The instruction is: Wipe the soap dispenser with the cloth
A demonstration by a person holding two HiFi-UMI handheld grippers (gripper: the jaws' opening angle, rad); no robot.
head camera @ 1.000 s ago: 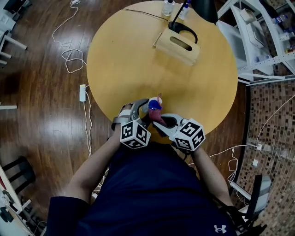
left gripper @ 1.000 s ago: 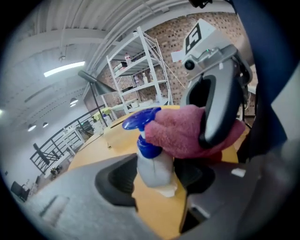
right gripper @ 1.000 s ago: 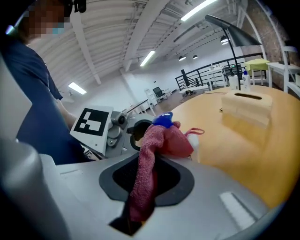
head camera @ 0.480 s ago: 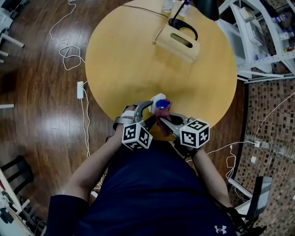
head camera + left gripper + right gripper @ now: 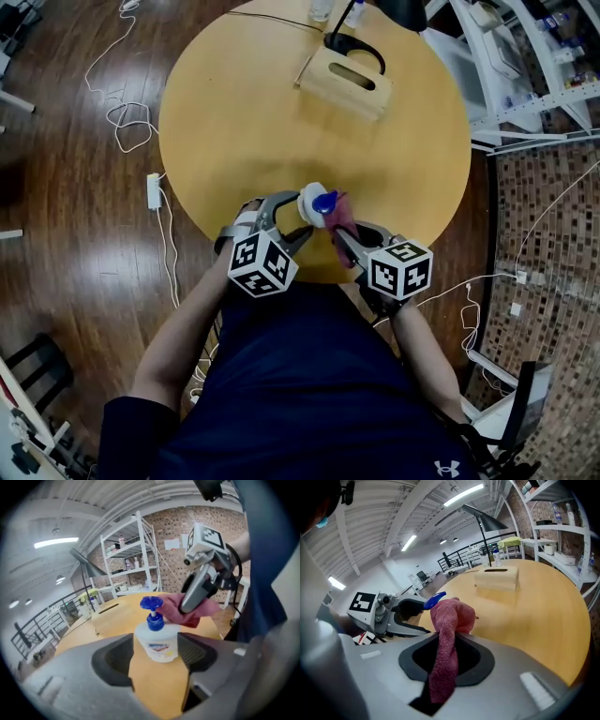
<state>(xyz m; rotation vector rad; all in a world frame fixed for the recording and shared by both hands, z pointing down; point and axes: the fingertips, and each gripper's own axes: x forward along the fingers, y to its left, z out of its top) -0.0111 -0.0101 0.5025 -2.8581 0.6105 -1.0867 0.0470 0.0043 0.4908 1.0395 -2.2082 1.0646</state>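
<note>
Scene at the near edge of the round wooden table (image 5: 234,112). The white plastic soap dispenser with a blue pump head (image 5: 157,637) stands upright between the spread jaws of the left gripper (image 5: 298,217), which have just been opening; neither pad presses on the bottle. The right gripper (image 5: 341,234) pinches the dusky-pink terry cloth (image 5: 445,644) between its jaws, and the bunched end of the cloth lies against the pump head on the dispenser's right side.
</note>
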